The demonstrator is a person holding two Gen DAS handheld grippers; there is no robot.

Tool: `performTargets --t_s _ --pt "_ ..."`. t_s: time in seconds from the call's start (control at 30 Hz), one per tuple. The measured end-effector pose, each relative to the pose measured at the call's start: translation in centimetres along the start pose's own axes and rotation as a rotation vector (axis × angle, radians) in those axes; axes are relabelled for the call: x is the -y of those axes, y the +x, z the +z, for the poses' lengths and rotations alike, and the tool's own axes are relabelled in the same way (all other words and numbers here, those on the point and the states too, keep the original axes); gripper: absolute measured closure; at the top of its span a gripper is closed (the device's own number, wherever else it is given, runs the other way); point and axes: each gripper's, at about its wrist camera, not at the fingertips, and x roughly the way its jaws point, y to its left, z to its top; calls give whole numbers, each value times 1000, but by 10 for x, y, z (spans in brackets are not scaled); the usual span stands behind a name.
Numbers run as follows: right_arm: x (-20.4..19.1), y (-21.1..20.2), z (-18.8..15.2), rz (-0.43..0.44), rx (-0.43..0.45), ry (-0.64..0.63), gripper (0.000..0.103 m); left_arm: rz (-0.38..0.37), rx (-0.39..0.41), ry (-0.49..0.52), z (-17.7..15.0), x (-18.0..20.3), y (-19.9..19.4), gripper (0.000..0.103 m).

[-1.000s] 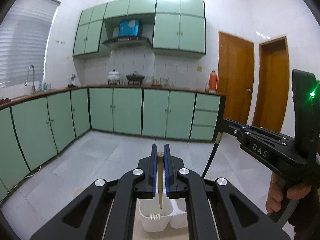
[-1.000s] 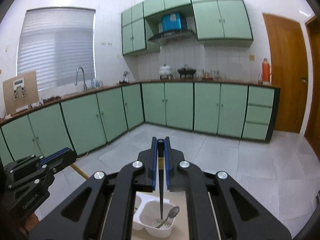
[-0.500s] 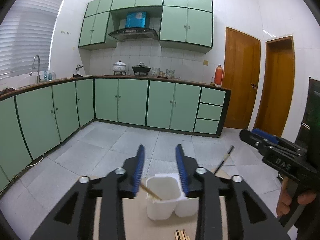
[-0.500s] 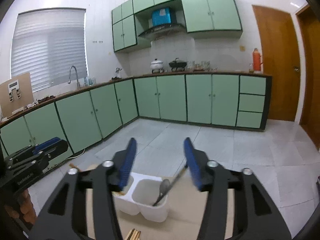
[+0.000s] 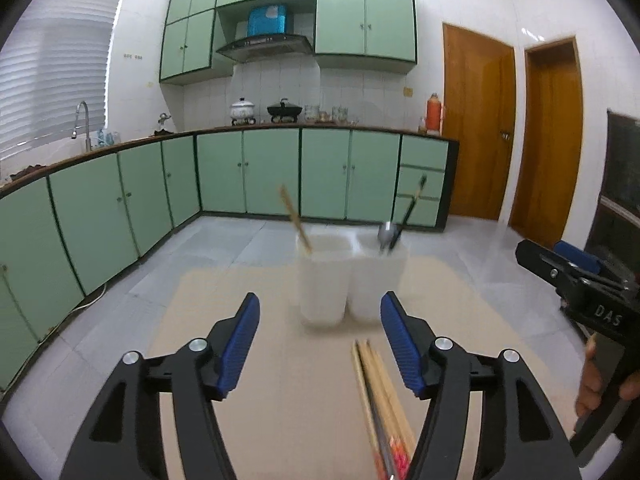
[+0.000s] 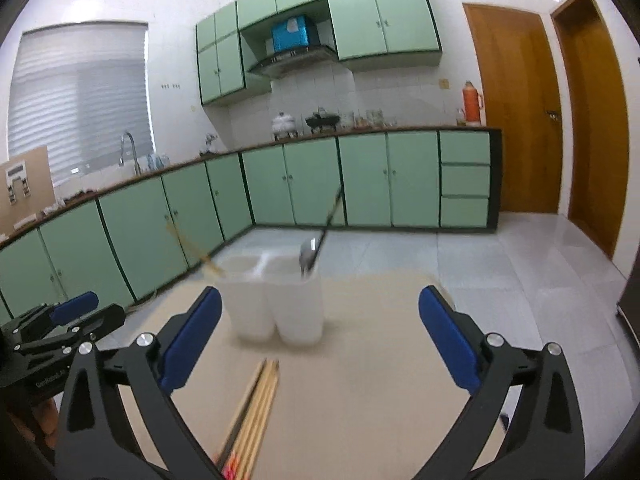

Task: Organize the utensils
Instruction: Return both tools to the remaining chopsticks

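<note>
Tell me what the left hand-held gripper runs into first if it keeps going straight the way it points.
Probably the white holder: it sits dead ahead of the opening, empty left hand-held gripper. Depth is unclear; the chopstick bundle lies lower, off to the right.

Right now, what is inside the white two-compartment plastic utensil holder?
The white two-compartment plastic utensil holder has a light wooden chopstick in its left compartment, and a metal spoon with a black chopstick in its right. Its walls hide their lower ends.

Holder [image 5: 340, 280]: white translucent plastic, matt. Spoon [image 6: 308, 252]: polished metal. Chopsticks [image 6: 256, 404]: pale bare wood. Table [image 5: 260, 392]: smooth matt beige surface. Floor [image 6: 500, 256]: glossy tile.
</note>
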Motion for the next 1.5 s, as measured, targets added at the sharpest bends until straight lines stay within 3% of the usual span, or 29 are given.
performTargets --t_s 0.3,0.67,0.8,1.07,1.3,1.37,1.5 --pt "-21 -29 -89 -52 -98 -8 7 25 -90 1 -87 4 -11 40" --pt "-50 -38 -149 -29 -214 -90 8 31 -162 24 -129 6 -27 40" --pt "-61 -38 -158 -13 -248 -115 26 40 -167 6 -132 3 -30 40" --pt "-72 -37 -169 19 -297 -132 37 48 -176 -5 -137 5 -31 40" --pt "-82 -31 -181 56 -359 -169 59 54 -184 -30 -137 0 -31 40" --pt "-83 -31 -180 61 -355 -175 67 50 -190 -36 -136 0 -30 40" --pt "-81 -30 -180 74 -356 -179 95 35 -200 -42 -136 2 -28 40"
